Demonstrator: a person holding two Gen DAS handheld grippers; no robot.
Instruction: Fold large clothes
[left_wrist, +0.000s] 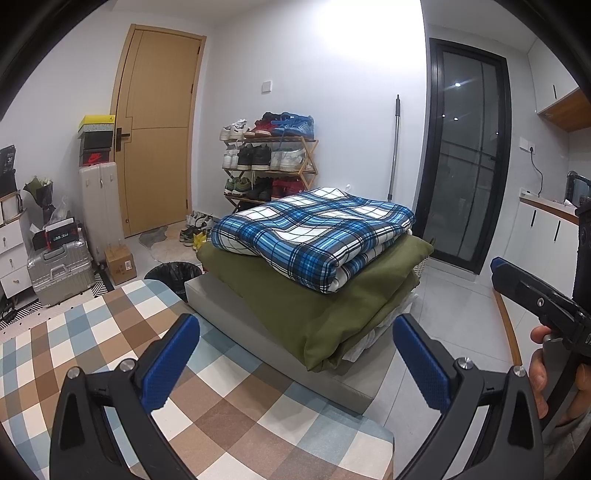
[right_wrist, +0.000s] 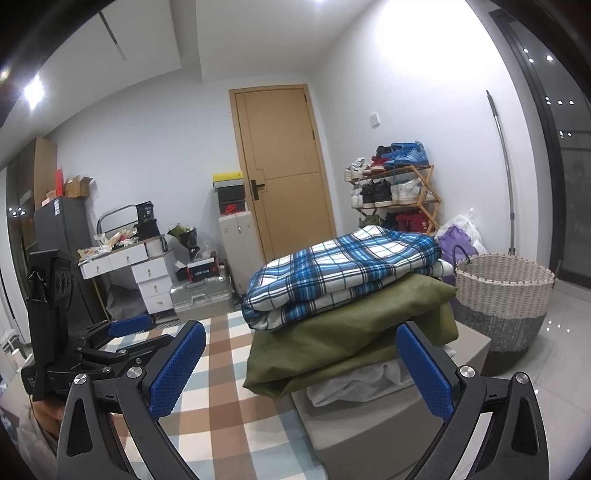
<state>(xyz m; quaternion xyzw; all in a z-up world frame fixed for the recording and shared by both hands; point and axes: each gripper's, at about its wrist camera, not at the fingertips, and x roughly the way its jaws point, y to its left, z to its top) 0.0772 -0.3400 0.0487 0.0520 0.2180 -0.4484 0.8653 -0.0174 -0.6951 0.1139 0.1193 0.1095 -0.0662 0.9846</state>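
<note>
A folded blue-and-white plaid garment lies on top of a folded olive green one. Both rest on a grey ottoman, with white cloth under the green. My left gripper hangs open over the checked surface, short of the stack, holding nothing. My right gripper is open too, empty, just in front of the green fold. The right gripper's finger shows at the right edge of the left view.
A checked cover spreads below both grippers. A woven basket stands right of the ottoman. A black bin, suitcases, a shoe rack and a wooden door lie beyond. A hand holds the right gripper.
</note>
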